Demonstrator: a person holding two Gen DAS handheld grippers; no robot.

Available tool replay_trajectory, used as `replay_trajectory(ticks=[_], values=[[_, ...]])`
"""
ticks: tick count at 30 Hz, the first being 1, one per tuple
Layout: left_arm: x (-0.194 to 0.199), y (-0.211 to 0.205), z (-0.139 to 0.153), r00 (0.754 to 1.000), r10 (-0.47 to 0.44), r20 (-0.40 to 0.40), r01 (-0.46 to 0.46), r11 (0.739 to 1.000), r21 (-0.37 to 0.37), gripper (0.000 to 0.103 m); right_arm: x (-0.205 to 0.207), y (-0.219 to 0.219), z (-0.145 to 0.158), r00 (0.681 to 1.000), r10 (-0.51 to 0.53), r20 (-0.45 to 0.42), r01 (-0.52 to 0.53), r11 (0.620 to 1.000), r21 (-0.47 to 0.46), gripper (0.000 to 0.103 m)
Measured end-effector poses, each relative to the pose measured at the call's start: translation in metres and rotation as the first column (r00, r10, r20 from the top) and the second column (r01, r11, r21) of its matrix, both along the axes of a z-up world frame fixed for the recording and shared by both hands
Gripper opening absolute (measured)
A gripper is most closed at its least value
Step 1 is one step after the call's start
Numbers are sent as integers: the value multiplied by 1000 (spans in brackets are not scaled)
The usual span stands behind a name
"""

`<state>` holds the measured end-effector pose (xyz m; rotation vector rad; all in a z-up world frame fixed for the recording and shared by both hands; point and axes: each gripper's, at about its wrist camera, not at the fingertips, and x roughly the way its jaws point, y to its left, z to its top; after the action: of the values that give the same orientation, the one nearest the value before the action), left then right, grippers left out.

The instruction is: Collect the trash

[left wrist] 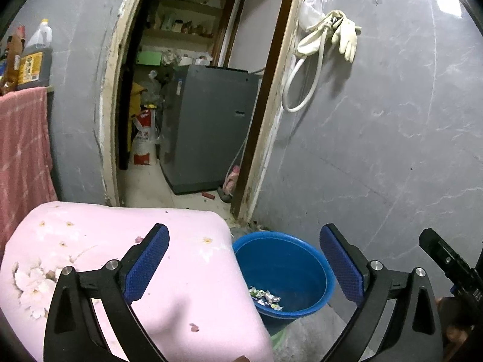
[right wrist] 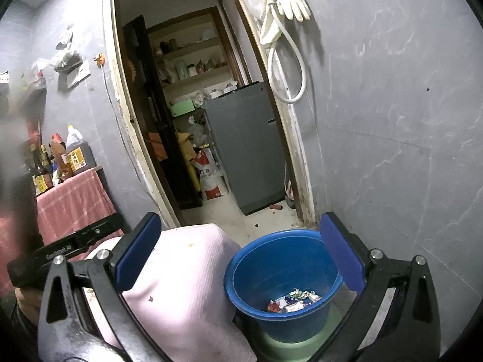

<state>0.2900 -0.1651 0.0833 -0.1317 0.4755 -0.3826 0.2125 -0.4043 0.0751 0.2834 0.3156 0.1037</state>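
A blue bucket [left wrist: 285, 274] stands on a green stool beside a table with a pink cloth [left wrist: 126, 265]. Crumpled wrappers [left wrist: 265, 297] lie in its bottom; they also show in the right wrist view [right wrist: 294, 300] inside the bucket [right wrist: 282, 277]. My left gripper [left wrist: 244, 259] is open and empty, above the table's right edge and the bucket. My right gripper [right wrist: 240, 252] is open and empty, above the bucket and the pink cloth [right wrist: 184, 277]. A few small scraps [left wrist: 193, 327] lie on the cloth.
An open doorway [left wrist: 187, 90] leads to a room with a grey washing machine [left wrist: 208, 126] and shelves. A hose and gloves [left wrist: 332, 36] hang on the grey wall. Bottles [right wrist: 60, 157] stand on a red-clothed shelf [right wrist: 72, 199] at left.
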Motion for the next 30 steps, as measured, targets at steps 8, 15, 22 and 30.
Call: replay_trajectory(ticks=[8,15,22,30], values=[[-33,10,-4,999,18,40,-19,1000,14,101,-31,14,-1,999,-11,35,12,1000,-23,103],[-58,22,-9,998,23,54,-24,999,21,101,-56,26,-4,998,-20,59,23,998,-55,103],[-87,38,-18,998,38,55,-40,999,27,101,-80,39,-11,998,-30,62,35,997,-75,103],[-118,51,-31,997,49,61,-52,997,48,101,-110,55,-19,997,-42,60,48,993,-105,103]])
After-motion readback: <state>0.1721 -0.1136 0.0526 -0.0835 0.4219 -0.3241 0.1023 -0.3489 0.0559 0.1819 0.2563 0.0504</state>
